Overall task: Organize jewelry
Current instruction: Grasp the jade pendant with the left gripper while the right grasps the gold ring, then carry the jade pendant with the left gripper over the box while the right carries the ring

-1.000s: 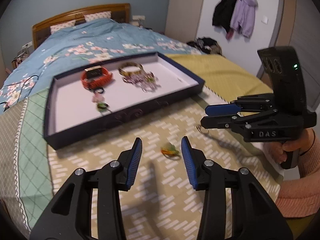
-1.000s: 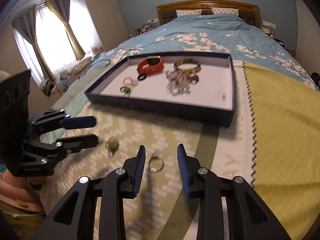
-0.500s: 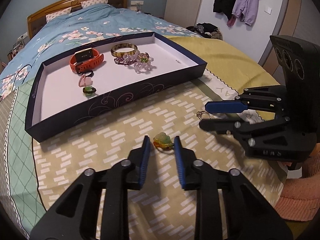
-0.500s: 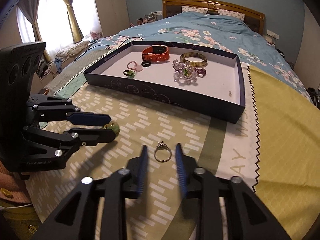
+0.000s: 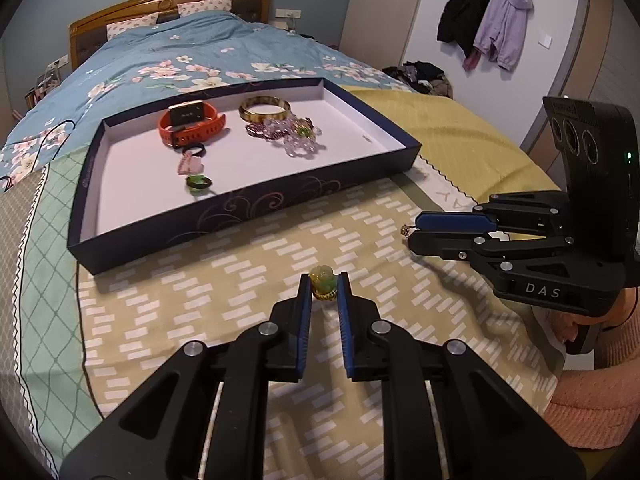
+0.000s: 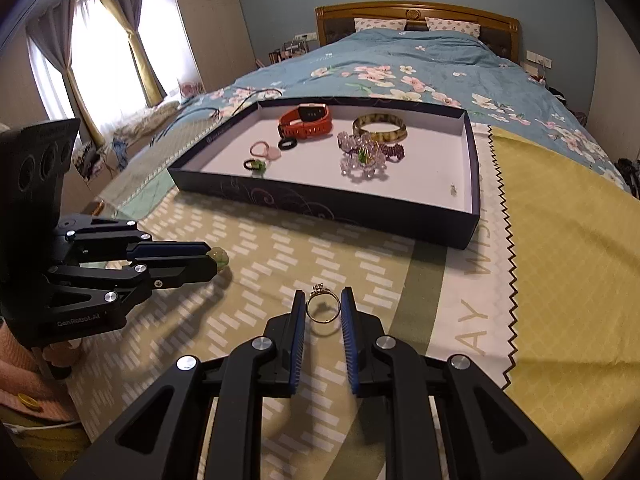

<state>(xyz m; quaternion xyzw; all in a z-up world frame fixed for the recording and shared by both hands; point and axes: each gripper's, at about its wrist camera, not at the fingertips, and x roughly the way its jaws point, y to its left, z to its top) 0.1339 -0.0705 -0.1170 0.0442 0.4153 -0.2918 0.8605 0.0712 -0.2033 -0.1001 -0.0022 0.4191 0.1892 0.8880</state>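
Note:
My left gripper (image 5: 324,286) is shut on a green and yellow stone ring (image 5: 323,285), held just above the patterned cloth; the ring also shows at its tips in the right wrist view (image 6: 218,257). My right gripper (image 6: 323,310) is shut on a thin gold ring (image 6: 322,307) with a small stone, also lifted; its tip shows in the left wrist view (image 5: 405,230). The dark blue jewelry tray (image 5: 256,216) lies beyond both, holding an orange watch (image 5: 191,122), a yellow bangle (image 5: 265,107), a purple bead bracelet (image 5: 290,136) and small rings (image 5: 197,182).
The tray (image 6: 400,210) sits on a bed with olive patterned cloth (image 5: 200,292), a yellow cloth (image 6: 560,240) to the right and a blue floral quilt (image 6: 400,64) behind. Clothes hang on the wall (image 5: 488,20). Curtained windows (image 6: 100,60) are on the left.
Both grippers came down around the rings, closed on them, and have lifted them slightly off the cloth.

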